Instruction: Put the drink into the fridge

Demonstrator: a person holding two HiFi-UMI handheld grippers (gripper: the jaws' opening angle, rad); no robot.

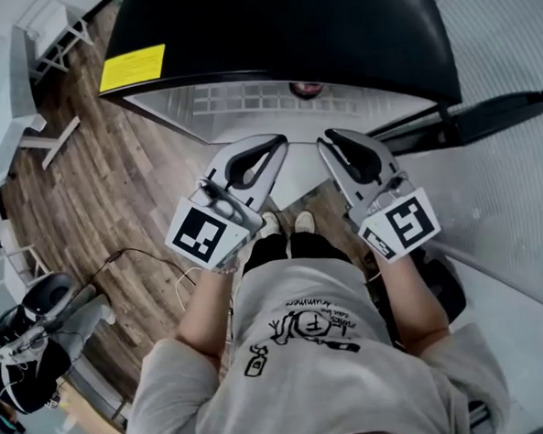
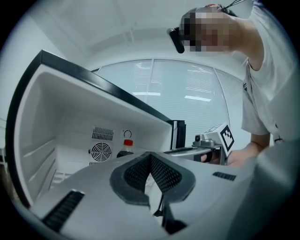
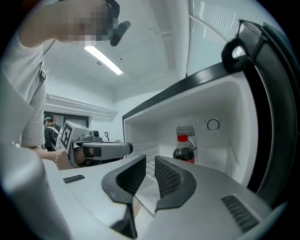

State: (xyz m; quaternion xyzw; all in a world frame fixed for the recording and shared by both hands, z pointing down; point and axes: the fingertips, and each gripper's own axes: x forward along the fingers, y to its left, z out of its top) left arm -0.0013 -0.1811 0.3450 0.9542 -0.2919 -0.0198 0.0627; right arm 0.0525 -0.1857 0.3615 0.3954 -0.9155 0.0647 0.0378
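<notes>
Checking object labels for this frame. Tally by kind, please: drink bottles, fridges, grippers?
Drink bottle: 1
Fridge: 1
Grippers: 2 (left gripper, right gripper)
Total: 4

Fridge (image 1: 269,28): glossy black shell, smooth white plastic lining. Floor (image 1: 113,175): matt wood planks. Right gripper (image 3: 150,163): matt grey plastic, dark ribbed pads (image 3: 168,177). Shirt (image 1: 292,403): grey cloth.

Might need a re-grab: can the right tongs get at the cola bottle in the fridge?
Probably yes: fridge open, nothing between right tongs and bottle; their narrow gap must widen first.
</notes>
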